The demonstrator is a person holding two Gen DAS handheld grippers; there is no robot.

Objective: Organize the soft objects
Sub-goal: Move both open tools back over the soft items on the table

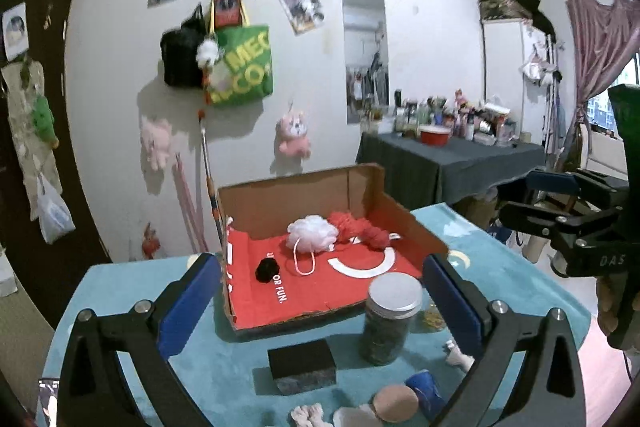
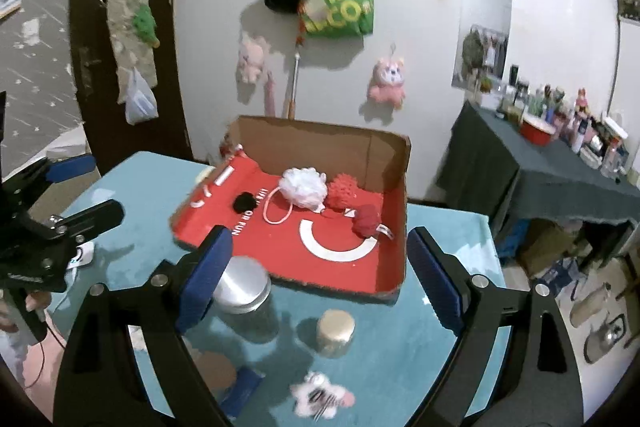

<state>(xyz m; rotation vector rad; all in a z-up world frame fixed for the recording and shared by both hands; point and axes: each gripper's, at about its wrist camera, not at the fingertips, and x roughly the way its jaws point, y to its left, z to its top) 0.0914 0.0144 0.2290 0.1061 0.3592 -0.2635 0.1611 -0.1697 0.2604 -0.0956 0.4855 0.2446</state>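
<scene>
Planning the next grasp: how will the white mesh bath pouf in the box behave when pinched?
The white mesh bath pouf looks fluffy, so it probably squashes easily and weighs little. Its thin cord loop will likely dangle. Rolling seems unlikely.

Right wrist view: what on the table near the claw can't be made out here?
- Brown disc: partly behind the right claw's left finger; identity unclear.
- Blue item: blurred, half hidden by the same finger.
- Pink-white plush: motion-blurred, shape unreadable.
- Jar: contents smeared by blur in this view.
- Box print: lettering too small and warped to read fully.
</scene>
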